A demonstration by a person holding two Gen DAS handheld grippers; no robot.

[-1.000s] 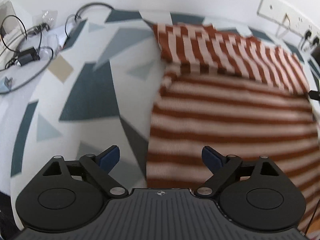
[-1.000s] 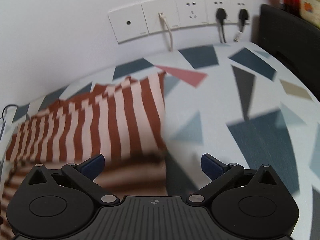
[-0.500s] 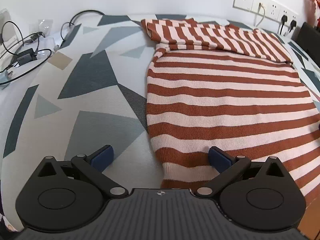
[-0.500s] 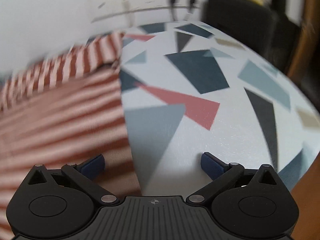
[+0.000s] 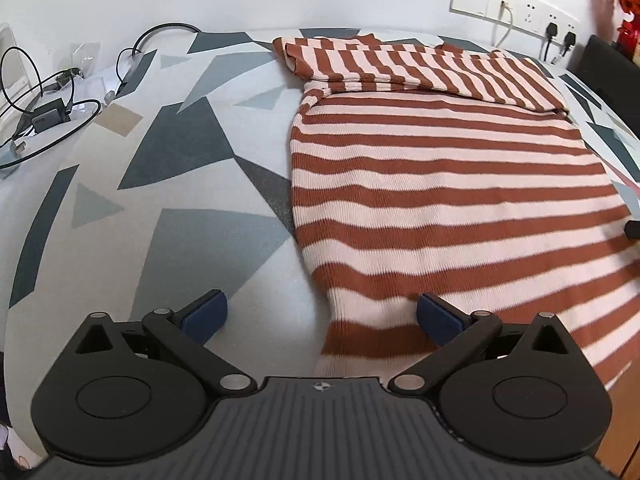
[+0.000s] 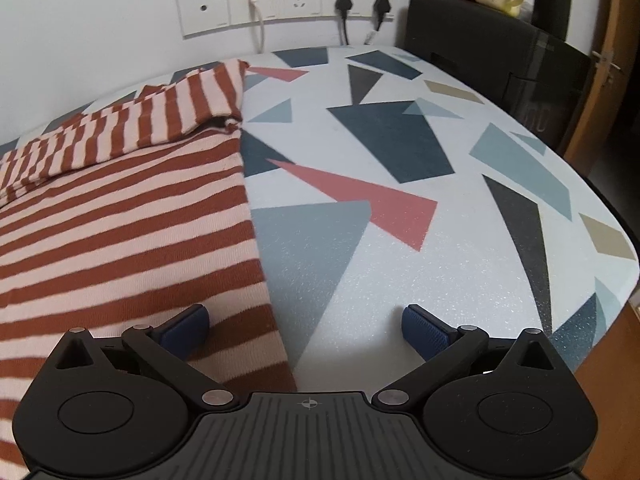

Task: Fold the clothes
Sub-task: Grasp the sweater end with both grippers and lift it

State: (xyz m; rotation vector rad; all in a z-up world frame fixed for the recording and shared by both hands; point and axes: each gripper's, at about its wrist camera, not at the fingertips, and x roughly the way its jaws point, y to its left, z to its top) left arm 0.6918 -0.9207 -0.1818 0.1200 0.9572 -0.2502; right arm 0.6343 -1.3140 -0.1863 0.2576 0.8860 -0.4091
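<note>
A rust-and-pink striped sweater (image 5: 440,168) lies flat on the patterned table, its sleeves folded across the far end (image 5: 400,68). My left gripper (image 5: 322,314) is open and empty, straddling the sweater's near left hem corner. My right gripper (image 6: 306,326) is open and empty, straddling the sweater's (image 6: 120,224) near right edge, with its left pad (image 6: 188,326) over the fabric. The tip of the right gripper (image 5: 633,229) shows at the far right of the left wrist view.
Black cables and an adapter (image 5: 48,112) lie at the table's far left. Wall sockets with plugs (image 6: 296,4) are behind the table. A black box (image 6: 500,64) stands at the far right, and the table's edge (image 6: 616,300) curves on the right.
Both grippers have pulled back from the far end of the sweater to its near hem. Both stayed open. The sweater has not moved.
</note>
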